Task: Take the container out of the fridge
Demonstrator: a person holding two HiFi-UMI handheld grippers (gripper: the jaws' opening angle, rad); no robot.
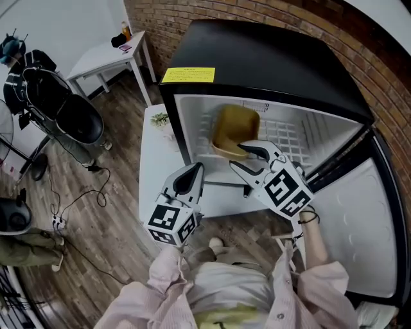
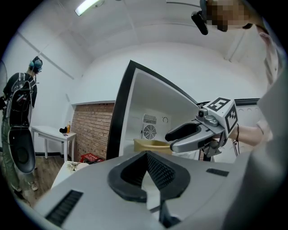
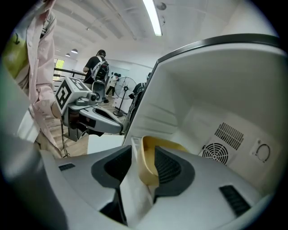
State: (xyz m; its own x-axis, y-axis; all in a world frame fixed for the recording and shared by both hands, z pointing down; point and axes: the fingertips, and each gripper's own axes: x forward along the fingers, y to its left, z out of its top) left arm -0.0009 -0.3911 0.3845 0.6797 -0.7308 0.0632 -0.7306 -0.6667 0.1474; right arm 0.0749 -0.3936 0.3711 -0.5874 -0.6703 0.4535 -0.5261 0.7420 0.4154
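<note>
Container: a tan, open-topped container (image 1: 234, 128) sits inside the fridge (image 1: 270, 58) on the wire shelf (image 1: 292, 138), left of centre and in front of the fan vent (image 3: 217, 152) in the back wall.
Key relation: the container's near rim stands between the jaws of the right tool (image 1: 237, 156). The tub lies straight ahead of that tool, deeper into the fridge, with its wall edge-on along the jaw gap.
Right tool: jaws apart, astride the rim. The pad inside the tub looks to touch the wall and the outer pad shows a gap, so it is not clamped.
Left tool: the left tool (image 1: 194, 170) has its jaws together with nothing between them. It hangs outside the fridge mouth, lower and to the left, well short of the container.
Nearer hand: the right.
Next move (judgement): close on the rim, then draw back toward the person. A thin wall held at one edge may let the tub tip.
Fridge: small, black outside and white within, with the door (image 1: 369, 218) swung wide to the right.
Surface: a low white surface (image 1: 151, 167) sits just beside the fridge's left side, with a small greenish thing at its far end that I cannot identify.
Room: wood floor (image 1: 96, 225), brick wall (image 1: 192, 16) behind, and a white table (image 1: 109, 54) well apart on the left.
</note>
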